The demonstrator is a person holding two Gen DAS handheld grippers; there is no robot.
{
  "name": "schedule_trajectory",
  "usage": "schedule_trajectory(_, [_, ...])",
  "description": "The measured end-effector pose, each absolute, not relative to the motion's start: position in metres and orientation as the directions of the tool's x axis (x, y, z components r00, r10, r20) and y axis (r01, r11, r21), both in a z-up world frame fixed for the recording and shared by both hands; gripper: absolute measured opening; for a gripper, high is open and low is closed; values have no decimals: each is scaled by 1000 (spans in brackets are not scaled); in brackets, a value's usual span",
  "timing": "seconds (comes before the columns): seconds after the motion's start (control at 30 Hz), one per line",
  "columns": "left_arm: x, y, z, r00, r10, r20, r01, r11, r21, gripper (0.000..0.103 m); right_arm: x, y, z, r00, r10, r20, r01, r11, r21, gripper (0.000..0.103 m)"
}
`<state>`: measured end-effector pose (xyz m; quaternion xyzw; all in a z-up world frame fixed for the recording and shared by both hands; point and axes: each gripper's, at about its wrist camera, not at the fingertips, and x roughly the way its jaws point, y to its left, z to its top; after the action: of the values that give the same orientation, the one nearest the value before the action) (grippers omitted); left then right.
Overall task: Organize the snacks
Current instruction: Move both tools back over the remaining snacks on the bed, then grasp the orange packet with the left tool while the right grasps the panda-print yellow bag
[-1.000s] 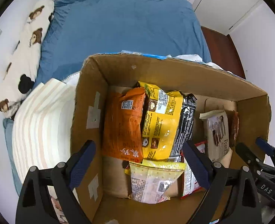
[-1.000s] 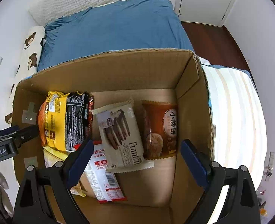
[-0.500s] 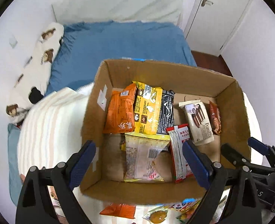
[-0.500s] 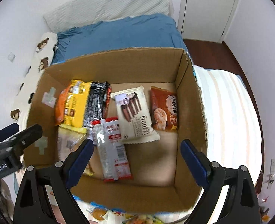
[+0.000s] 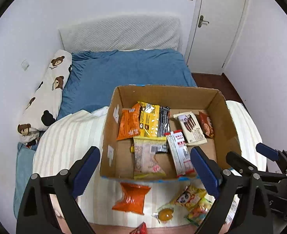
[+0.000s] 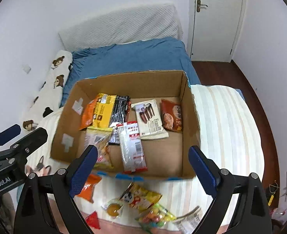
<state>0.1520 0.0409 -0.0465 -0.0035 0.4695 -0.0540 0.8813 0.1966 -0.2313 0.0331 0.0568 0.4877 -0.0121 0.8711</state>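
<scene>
i'm hovering both grippers above a cardboard box [image 5: 224,128] that's sitting on a striped blanket [image 5: 69,136] on the bed. my left gripper [image 5: 145,167] is sitting with its blue pads spread wide and nothing between them, and my right gripper [image 6: 141,167] is looking the same, jaws wide apart and empty.

the box is holding most of the snacks. along the back i'm seeing an orange bag [image 5: 128,124], a yellow pack [image 5: 149,121] and a black pack [image 5: 163,121] overlapping one another, then a white wafer pack [image 5: 192,129] and a brown cookie pack [image 5: 206,123] over toward the right wall. in front of those a clear-fronted pack [image 5: 147,158] and a red-and-white pack [image 5: 179,153] are lying flat near the front wall.

outside the box, on the blanket just in front of it, more snacks are waiting loose: an orange chip bag [image 5: 131,198], a small round jelly cup [image 5: 165,213], a yellow pack with a cartoon face [image 5: 188,196] and a bag of colourful candy [image 5: 199,211]. a bear-print pillow [image 5: 48,95] is lying along the wall on the blue sheet [image 5: 127,68].
</scene>
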Motion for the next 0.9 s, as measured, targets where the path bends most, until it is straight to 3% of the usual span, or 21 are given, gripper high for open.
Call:
schedule_trajectory(0.2, [108, 57, -63, 528, -94, -844, 71, 995, -66, 95, 151, -236, 14, 479, 84, -874, 81, 987, 139, 96])
schedule_trajectory(0.43, [73, 77, -142, 384, -46, -922, 11, 999, -45, 95, 128, -240, -62, 334, 159, -929, 92, 975, 200, 96])
schedule_trajectory(0.57, [72, 87, -194, 275, 7, -961, -16, 1000, 2, 95, 137, -215, -107, 253, 94, -963, -60, 995, 81, 96])
schedule_trajectory(0.73, [77, 91, -215, 247, 60, -967, 8, 998, 64, 95, 151, -178, -145, 229, -76, -971, -305, 941, -145, 96])
schedule_trajectory(0.9, [92, 89, -225, 229, 70, -971, 41, 996, 81, 95, 169, -164, -177, 193, -133, -972, -394, 897, -201, 96])
